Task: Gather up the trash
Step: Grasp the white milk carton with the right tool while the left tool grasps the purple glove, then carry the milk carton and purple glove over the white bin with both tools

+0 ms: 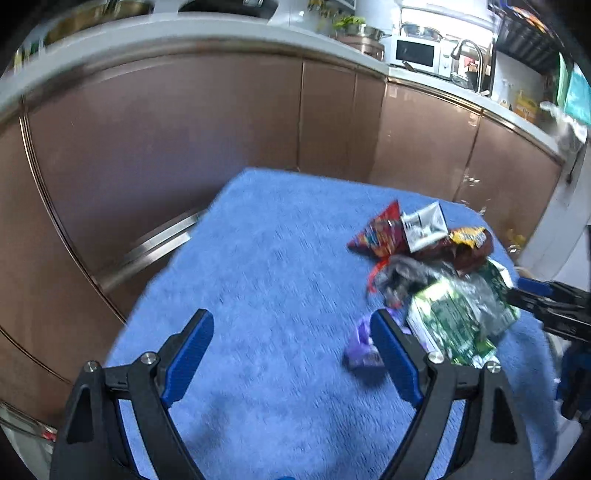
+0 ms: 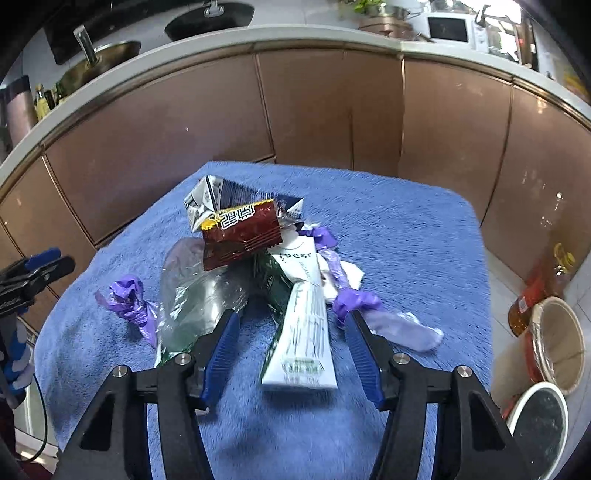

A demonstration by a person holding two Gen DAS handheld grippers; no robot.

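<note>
Right gripper (image 2: 291, 332) low in the frame, jaws spread wide, straddling the white tube (image 2: 301, 328) at lower centre; nothing pinched yet, likely lined up so that closing would catch the tube across its width. Just beyond the fingers, a clear wrapper (image 2: 195, 299) at left centre and a purple scrap (image 2: 129, 299) further left, apart from the pile, probably a separate pick. More purple film (image 2: 354, 299) beside the right finger, trailing into a pale piece at right. Further up, a dark red packet (image 2: 242, 236) lying over the heap, and behind it a folded carton (image 2: 207, 201) propped at a tilt. All trash heaped together near mid-frame, seemingly so either gripper can reach it. Left gripper (image 1: 291, 347) at the bottom of its own view, jaws likewise spread, holding nothing, over bare cloth; a purple scrap (image 1: 360, 343) just beside its right finger, a green pack (image 1: 454, 321) past that at right centre, a red bag (image 1: 380, 232) at the far end of the pile. Motion blur here, so fine detail unclear. Underneath, a blue fleece cloth (image 2: 406, 229) draped over a small table, corners rounded. Lower right of the right view, two round bins (image 2: 554, 343) on the floor, probably where the trash belongs. Beyond, brown cabinets (image 2: 332, 110) across mid-frame, a white counter (image 2: 258, 33) above, pans at upper left, a microwave (image 2: 448, 26) at upper right.
</note>
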